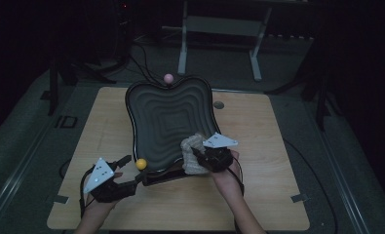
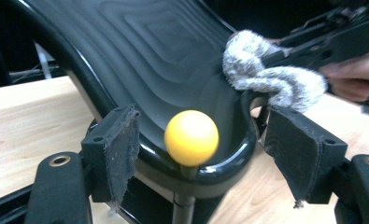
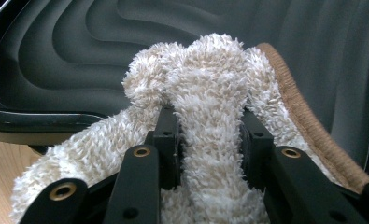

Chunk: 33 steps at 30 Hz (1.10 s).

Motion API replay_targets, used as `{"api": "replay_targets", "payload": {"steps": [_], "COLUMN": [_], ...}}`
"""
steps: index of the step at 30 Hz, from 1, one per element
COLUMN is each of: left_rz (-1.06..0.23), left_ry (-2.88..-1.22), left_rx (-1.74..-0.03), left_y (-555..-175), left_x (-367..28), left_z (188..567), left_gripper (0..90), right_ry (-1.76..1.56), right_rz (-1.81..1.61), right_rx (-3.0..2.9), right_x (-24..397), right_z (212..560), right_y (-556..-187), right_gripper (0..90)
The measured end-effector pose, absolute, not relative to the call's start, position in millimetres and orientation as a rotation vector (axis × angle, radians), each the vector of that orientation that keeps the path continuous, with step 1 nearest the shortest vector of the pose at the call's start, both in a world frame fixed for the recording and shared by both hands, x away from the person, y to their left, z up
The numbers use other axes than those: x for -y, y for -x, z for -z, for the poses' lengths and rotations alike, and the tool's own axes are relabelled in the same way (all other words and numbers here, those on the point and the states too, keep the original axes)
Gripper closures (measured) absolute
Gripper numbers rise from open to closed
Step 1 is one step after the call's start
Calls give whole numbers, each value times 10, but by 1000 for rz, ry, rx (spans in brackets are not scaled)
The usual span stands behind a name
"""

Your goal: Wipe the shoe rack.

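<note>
Desk of pale wood carries everything, its square top lit against a dark room. Largest upon it is the black tray, a heart-shaped dish with stepped ridges across its inner face; it stands propped on a stand, tilted up toward the far edge of the desk and low toward the near edge, sitting about midway between the left and right edges. The tray's near rim curves between the left tongs' pads in the left gripper view.

Next in size is the fluffy cloth, cream and bunched, lying against the tray's lower right part, toward the near edge of the desk. The right tongs are pressed together on a fold of the cloth, the pile bulging out on both sides of the pads; they come in from the near right.

The left tongs stand spread near the near-left corner of the desk, pads clear of anything, with the yellow ball between them but untouched. That ball sits on a short post at the tray's near-left rim. A pink ball tops the tray's far rim.
</note>
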<state>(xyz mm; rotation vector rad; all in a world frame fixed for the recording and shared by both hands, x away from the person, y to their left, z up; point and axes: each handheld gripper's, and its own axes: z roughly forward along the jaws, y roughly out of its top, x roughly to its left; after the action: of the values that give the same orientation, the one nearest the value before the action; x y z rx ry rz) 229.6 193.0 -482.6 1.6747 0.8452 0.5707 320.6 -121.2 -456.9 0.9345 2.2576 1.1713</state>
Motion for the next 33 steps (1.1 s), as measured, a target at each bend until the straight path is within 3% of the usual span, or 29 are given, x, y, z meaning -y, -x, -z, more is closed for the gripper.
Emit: {"api": "replay_targets", "payload": {"steps": [10,13,33], "left_rz": [-625,-623,-706], "left_ry": [-1684,-1673,-1699], "left_rx": [-827,-821,-832], "left_y": [-2396,-2413,-2453], "left_x": [-1836,-1838,-1746], "left_z": [4910,4939,5001], "left_gripper": [265,344,588], "right_ry": [-934,-933,-928], "right_rz": [-1174,-1173,-1180], "right_rx": [-2259,-2261,-2261], "right_x": [1215,1215,1221], "right_z": [4569,4568,4570], "right_y": [-3207,-3209,-3209], "right_gripper": [665,665,664]}}
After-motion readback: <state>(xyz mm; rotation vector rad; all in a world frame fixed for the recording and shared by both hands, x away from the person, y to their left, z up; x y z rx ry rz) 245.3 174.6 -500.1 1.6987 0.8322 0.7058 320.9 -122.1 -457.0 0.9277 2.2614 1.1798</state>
